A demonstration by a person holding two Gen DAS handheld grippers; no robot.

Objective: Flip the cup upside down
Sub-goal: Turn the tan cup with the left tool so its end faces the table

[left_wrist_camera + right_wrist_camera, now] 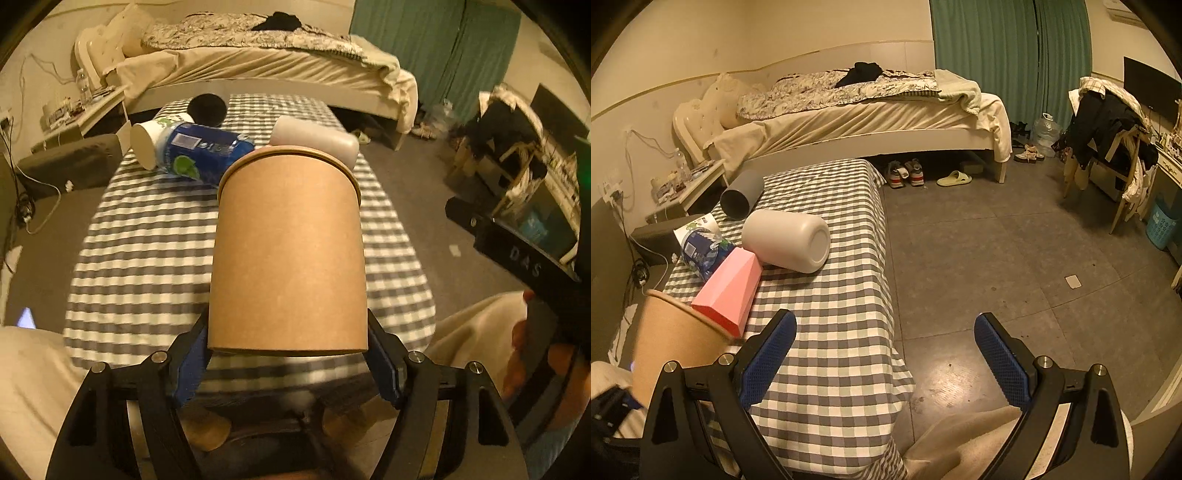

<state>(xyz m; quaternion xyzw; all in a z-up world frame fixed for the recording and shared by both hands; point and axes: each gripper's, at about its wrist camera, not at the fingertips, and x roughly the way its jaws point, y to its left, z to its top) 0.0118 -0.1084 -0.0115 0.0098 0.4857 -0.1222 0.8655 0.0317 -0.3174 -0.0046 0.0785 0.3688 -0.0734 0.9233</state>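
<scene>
My left gripper [288, 350] is shut on a brown paper cup [288, 251], gripping near its base, with the rim pointing away from me above the checked table [147, 240]. The same cup shows at the lower left of the right wrist view [672, 332], rim up and tilted. My right gripper [886, 354] is open and empty, held over the table's right edge and the floor.
On the table lie a blue printed cup [199, 151], a white cup on its side [790, 240], a grey cup [740, 197] and a pink box [729, 295]. A bed [868, 122], a nightstand [687, 188] and a chair with clothes [1108, 140] stand around.
</scene>
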